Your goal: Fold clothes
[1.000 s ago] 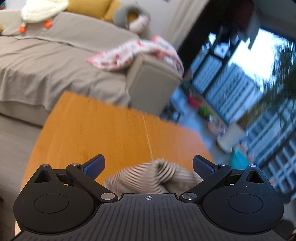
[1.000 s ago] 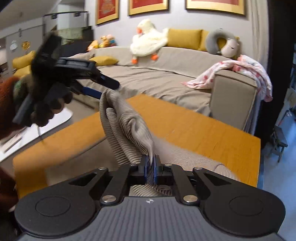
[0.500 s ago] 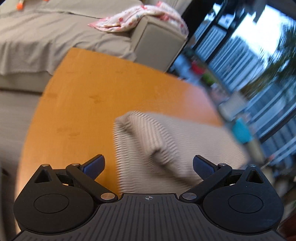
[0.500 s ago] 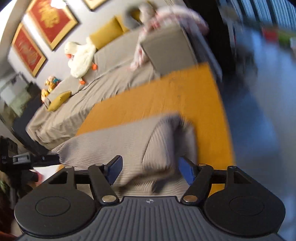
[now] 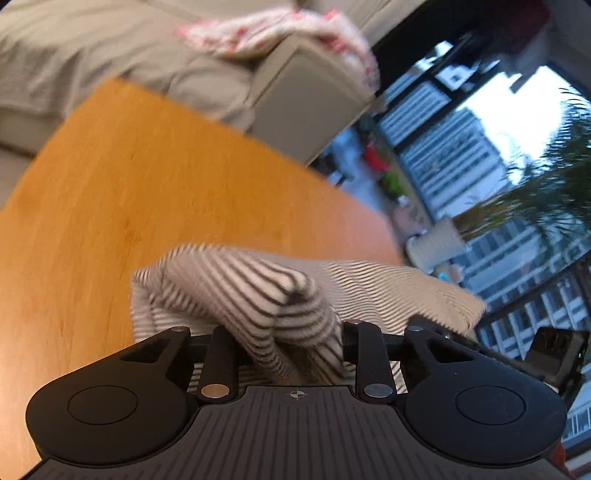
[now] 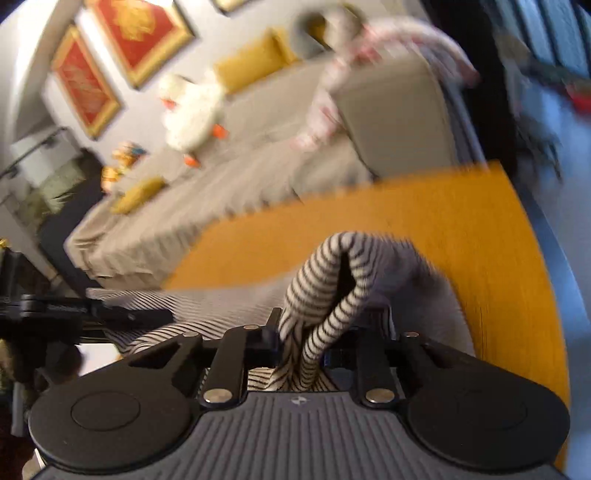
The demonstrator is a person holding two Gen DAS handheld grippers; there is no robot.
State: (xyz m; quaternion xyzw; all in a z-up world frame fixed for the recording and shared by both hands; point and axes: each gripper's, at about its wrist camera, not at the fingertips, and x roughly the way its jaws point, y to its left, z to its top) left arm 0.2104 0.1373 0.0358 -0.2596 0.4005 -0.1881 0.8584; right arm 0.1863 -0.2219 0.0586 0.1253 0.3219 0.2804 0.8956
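A beige garment with thin dark stripes (image 5: 240, 291) lies on the orange wooden table (image 5: 110, 192). My left gripper (image 5: 291, 347) is shut on a bunched fold of the striped garment at its near edge. My right gripper (image 6: 301, 347) is shut on another fold of the same garment (image 6: 332, 280), which loops up between the jaws. The left gripper shows in the right wrist view (image 6: 85, 314) at the left, over the cloth. The right gripper's body shows in the left wrist view (image 5: 554, 354) at the far right.
A grey sofa (image 6: 258, 147) stands behind the table with a pink patterned blanket (image 5: 280, 33) on its armrest, yellow cushions (image 6: 251, 66) and a white plush duck (image 6: 192, 110). Large windows (image 5: 498, 147) are to the right. The table's right edge (image 6: 546, 258) drops to the floor.
Both grippers were open over the flat garment half a second ago. Now each has closed on a fold of it and the cloth is bunched up.
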